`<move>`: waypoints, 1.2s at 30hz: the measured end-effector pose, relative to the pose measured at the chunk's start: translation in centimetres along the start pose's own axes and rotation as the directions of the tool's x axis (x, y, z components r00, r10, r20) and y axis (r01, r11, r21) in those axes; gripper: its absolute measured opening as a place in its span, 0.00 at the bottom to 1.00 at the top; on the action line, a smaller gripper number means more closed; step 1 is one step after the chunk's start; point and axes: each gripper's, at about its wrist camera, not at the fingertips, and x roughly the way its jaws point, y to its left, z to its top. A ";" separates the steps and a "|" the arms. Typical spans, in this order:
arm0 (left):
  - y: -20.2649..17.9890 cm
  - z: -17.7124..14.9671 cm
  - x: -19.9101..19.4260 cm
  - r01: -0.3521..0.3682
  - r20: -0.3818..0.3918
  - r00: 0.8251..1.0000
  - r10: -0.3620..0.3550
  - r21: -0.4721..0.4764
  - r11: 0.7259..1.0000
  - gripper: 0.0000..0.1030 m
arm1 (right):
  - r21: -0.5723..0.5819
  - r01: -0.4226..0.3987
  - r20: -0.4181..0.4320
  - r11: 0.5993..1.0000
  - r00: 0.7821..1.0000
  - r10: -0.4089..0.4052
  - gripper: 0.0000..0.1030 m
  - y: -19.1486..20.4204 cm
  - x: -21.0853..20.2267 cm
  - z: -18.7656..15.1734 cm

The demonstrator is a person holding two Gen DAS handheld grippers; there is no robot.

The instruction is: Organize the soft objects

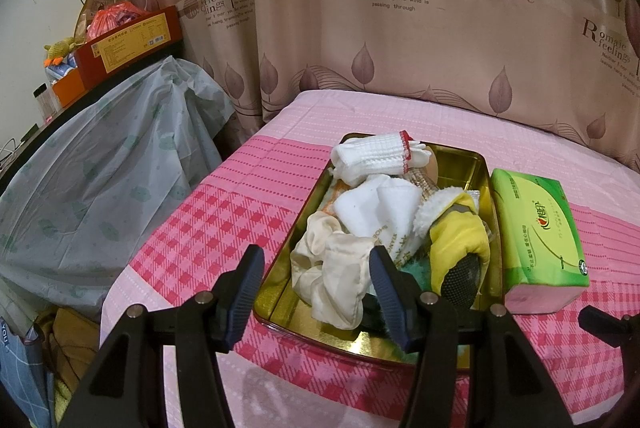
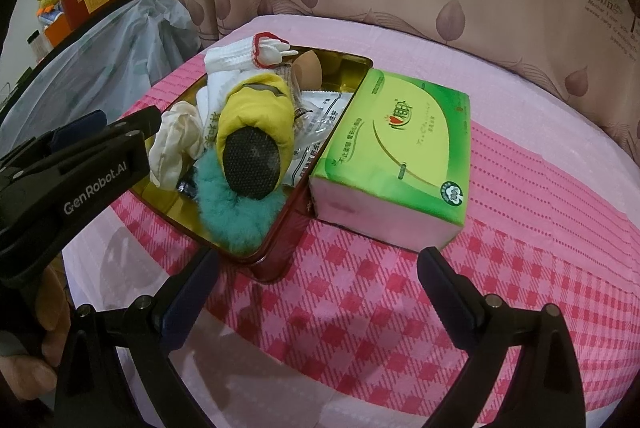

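Here one gold tin (image 1: 472, 163) sits on the pink checked bed (image 1: 224, 220), heaped with soft things: one yellow slipper (image 2: 256, 111), one teal scrunchie (image 2: 236, 216), one cream scrunchie (image 1: 332, 268). One green tissue pack (image 2: 404, 147) touches the tin's right edge. Both the left tool (image 1: 316, 292) and right tool (image 2: 320, 292) hover apart, empty.
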 end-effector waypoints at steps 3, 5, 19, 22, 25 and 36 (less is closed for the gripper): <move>0.0 0.0 0.0 0.000 -0.001 1.000 0.000 0.000 1.000 0.54 | -0.001 0.001 0.001 1.000 1.000 -0.001 0.95 0.0 0.0 0.1; 0.0 0.0 0.0 -0.001 0.001 1.000 0.001 0.001 1.000 0.54 | 0.000 -0.001 0.000 1.000 1.000 0.001 0.95 0.0 0.0 0.1; 0.0 0.0 -0.1 -0.003 -0.001 1.000 0.003 0.001 1.000 0.54 | -0.001 0.001 -0.001 1.000 1.000 -0.001 0.95 0.1 0.0 0.1; 0.0 0.0 0.0 -0.002 0.000 1.000 0.002 0.003 1.000 0.54 | -0.001 -0.001 -0.002 1.000 1.000 0.001 0.95 0.1 0.0 0.1; 0.0 0.0 0.0 -0.004 0.000 1.000 0.004 0.003 1.000 0.54 | -0.002 0.001 0.000 1.000 1.000 -0.001 0.95 0.1 0.0 0.1; 0.0 0.0 0.0 -0.004 -0.001 1.000 0.004 0.002 1.000 0.54 | -0.001 -0.001 -0.003 1.000 1.000 0.001 0.95 0.1 0.1 0.2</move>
